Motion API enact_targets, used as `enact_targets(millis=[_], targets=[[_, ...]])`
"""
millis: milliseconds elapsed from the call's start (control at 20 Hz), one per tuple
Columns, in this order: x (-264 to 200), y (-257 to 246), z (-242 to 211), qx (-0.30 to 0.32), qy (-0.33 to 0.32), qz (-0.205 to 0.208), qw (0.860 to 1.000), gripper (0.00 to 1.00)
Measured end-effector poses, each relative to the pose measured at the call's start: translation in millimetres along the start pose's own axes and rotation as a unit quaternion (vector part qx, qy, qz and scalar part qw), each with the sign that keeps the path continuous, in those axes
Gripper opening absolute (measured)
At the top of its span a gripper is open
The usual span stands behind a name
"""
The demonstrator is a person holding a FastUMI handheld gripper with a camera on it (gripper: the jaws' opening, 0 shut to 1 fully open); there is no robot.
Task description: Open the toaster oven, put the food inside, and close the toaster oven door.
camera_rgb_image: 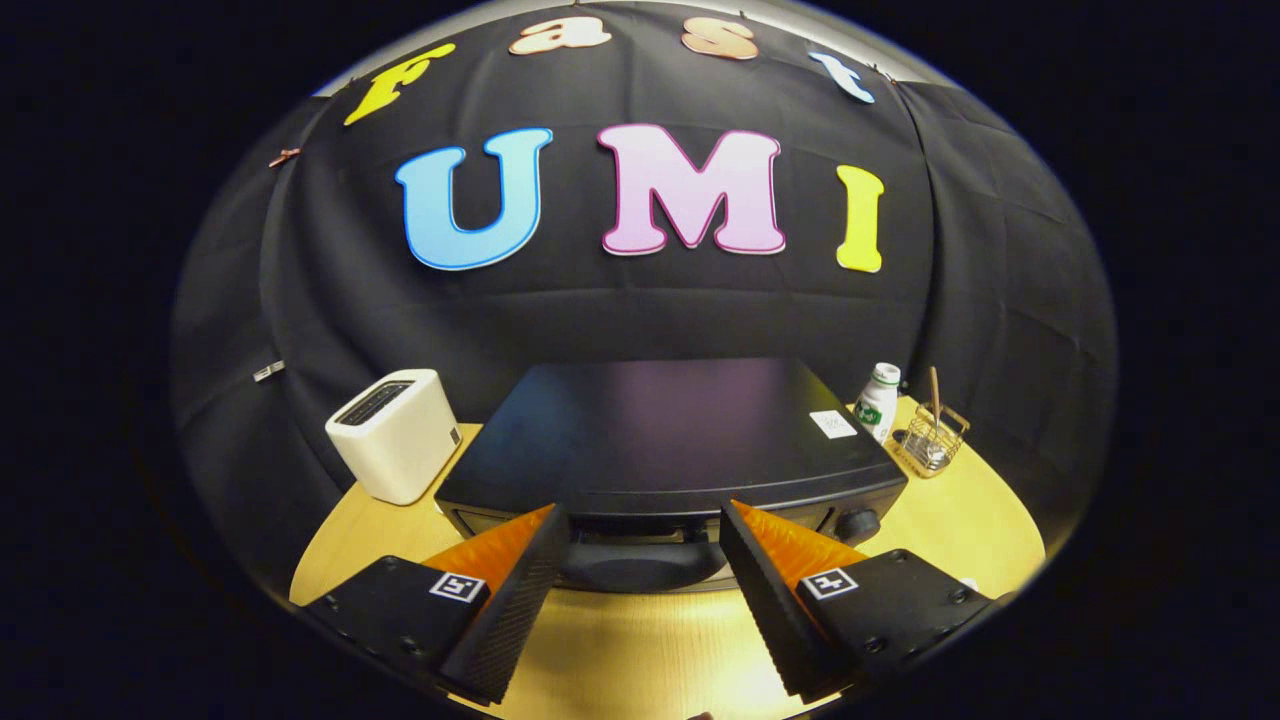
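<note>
Gripper point(640, 560) spread wide and empty, toaster oven point(665, 440) just ahead with its door handle point(640, 562) between the fingers (door looks shut): closing off-centre could slip off the handle or shove the oven across the tabletop point(960, 520).

Sharp, dim booth — table point(620, 640) glare, fisheye-bent edges.

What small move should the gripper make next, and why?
Probably ease forward and slightly down, then close on the door handle. The gripper is open, its fingers spread either side of the handle, touching nothing. The toaster oven door looks shut, so opening it likely comes first.
</note>
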State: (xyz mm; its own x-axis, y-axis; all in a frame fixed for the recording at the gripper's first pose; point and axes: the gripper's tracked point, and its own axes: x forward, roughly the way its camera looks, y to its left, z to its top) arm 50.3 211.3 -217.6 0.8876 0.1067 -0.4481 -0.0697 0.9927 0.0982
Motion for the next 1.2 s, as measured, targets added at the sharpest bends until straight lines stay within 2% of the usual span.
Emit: enact_targets(millis=[300,500,650,1200], targets=[[14.7,0.2,-4.1,-0.013,-0.004,-0.023,1.000,0.98],[14.5,1.5,-5.8,-0.030,-0.010,-0.019,0.999,0.98],[13.4,0.6,-8.0,-0.019,-0.002,-0.019,1.000,0.97],[-27.3,-2.5,-43.8,-0.005,0.012,-0.021,1.000,0.98]])
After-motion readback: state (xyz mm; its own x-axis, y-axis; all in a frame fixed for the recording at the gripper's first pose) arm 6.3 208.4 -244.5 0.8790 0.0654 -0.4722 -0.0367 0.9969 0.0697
